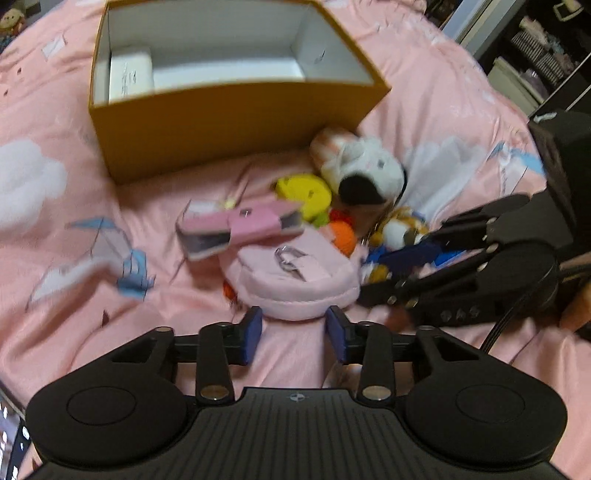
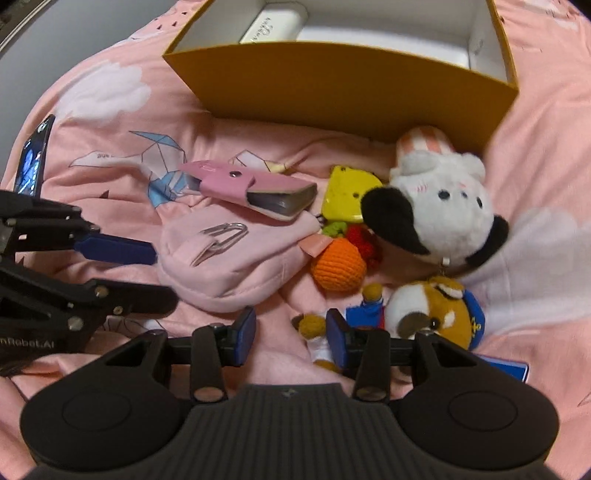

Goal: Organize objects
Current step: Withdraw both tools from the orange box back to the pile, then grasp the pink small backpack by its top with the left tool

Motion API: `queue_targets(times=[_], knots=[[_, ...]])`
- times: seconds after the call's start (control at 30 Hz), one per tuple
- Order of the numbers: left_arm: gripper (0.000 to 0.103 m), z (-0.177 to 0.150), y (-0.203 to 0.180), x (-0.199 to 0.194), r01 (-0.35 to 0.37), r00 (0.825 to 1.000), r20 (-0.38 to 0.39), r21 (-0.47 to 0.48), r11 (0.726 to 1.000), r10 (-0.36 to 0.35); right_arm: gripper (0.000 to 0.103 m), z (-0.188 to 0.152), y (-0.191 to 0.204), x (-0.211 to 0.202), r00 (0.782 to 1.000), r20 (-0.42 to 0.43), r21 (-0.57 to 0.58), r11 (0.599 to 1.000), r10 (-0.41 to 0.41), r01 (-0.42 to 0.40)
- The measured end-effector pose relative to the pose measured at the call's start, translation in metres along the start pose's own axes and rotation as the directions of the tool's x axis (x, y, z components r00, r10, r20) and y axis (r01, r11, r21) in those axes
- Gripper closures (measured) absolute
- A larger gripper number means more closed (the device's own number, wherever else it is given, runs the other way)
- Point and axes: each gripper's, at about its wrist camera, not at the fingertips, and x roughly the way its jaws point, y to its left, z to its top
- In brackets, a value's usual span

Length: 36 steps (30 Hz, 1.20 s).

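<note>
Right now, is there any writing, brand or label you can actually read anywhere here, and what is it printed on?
"nRobot.AI": on the side of the left gripper, seen from the right wrist; its start is cut off by the picture's edge.
White packet inside the yellow box: a line of print, too blurred to read.
Phone screen on the bedsheet: glowing marks, too small to read.
Nothing else is legible.

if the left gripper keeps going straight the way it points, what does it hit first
Most likely the pink pouch: its near edge lies just ahead of the open left gripper, between the fingers. Depth is unclear.
</note>
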Motion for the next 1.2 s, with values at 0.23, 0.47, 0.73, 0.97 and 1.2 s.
queue_targets(times=[0.23,0.47,0.73,0.97,1.2], knots=[[0.065,0.026,0.004,-0.005,-0.113,0.977,0.179,-0.012,0.994,0.113,0.058,0.022,-0.001,-0.016,0.993,0.118,-0.011,1.0,0.023,-0.022],[0.065,0.037,0.026,0.004,-0.116,0.969,0.203,-0.124,0.985,0.14,0.059,0.051,-0.006,-0.012,0.981,0.193,-0.005,1.0,-0.02,0.022],[0.05,0.035,0.038,0.018,-0.081,0.973,0.201,-0.174,0.981,0.116,0.075,0.065,-0.017,0.001,0.983,0.178,0.047,0.999,-0.036,0.028],[0.041,0.043,0.05,0.03,-0.049,0.972,0.21,-0.26,0.964,0.106,0.075,0.066,-0.025,-0.007,0.969,0.227,0.074,0.994,-0.099,0.084],[0.04,0.051,0.05,0.046,-0.048,0.976,0.191,-0.278,0.959,0.104,0.075,0.07,-0.031,0.013,0.977,0.198,0.079,0.994,-0.084,0.07]])
